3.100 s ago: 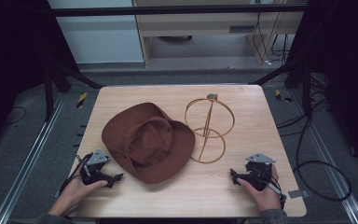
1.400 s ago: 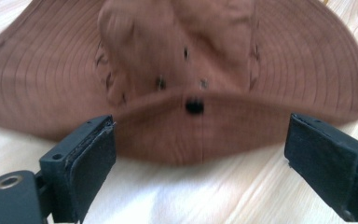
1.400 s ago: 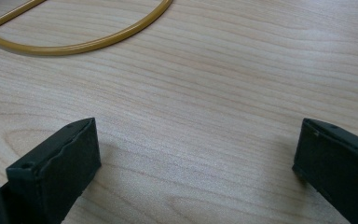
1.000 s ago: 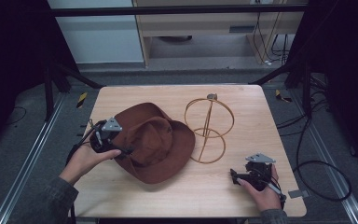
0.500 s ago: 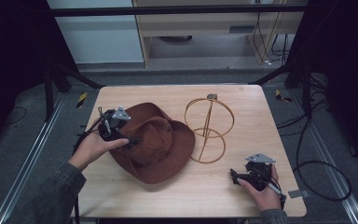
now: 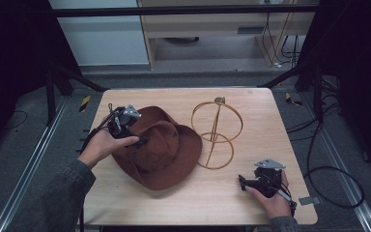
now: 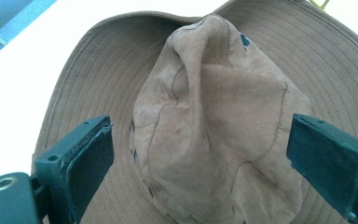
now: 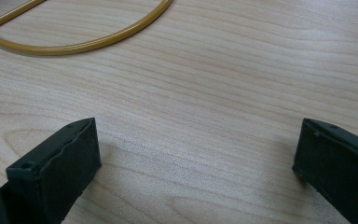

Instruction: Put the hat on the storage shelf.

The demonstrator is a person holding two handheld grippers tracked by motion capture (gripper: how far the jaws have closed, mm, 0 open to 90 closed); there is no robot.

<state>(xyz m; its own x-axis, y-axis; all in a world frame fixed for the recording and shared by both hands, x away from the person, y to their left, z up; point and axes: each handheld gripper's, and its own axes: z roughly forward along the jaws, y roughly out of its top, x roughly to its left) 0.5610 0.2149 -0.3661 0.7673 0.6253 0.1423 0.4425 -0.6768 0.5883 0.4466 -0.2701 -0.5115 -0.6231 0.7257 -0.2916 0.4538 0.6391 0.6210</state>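
A brown brimmed hat [image 6: 162,150] lies crown-up on the wooden table [image 6: 251,203], left of centre. My left gripper [image 6: 142,141] hovers over the hat's left brim, open, its jaws wide on either side of the creased crown [image 7: 214,121] without closing on it. A gold wire hat stand [image 6: 217,133] rises just right of the hat; its base ring [image 8: 74,37] shows in the right gripper view. My right gripper [image 6: 244,182] rests low near the table's front right, open, with bare wood between its jaws.
The table's edges drop to a dark floor with rails and cables [image 6: 328,169] on the right. A shelf unit [image 6: 212,29] stands behind the table. Bare wood lies in front of the hat and behind the stand.
My left gripper has travelled from the front left corner up and over the hat's left brim, ending with its jaws around the crown. The right gripper stayed in place.
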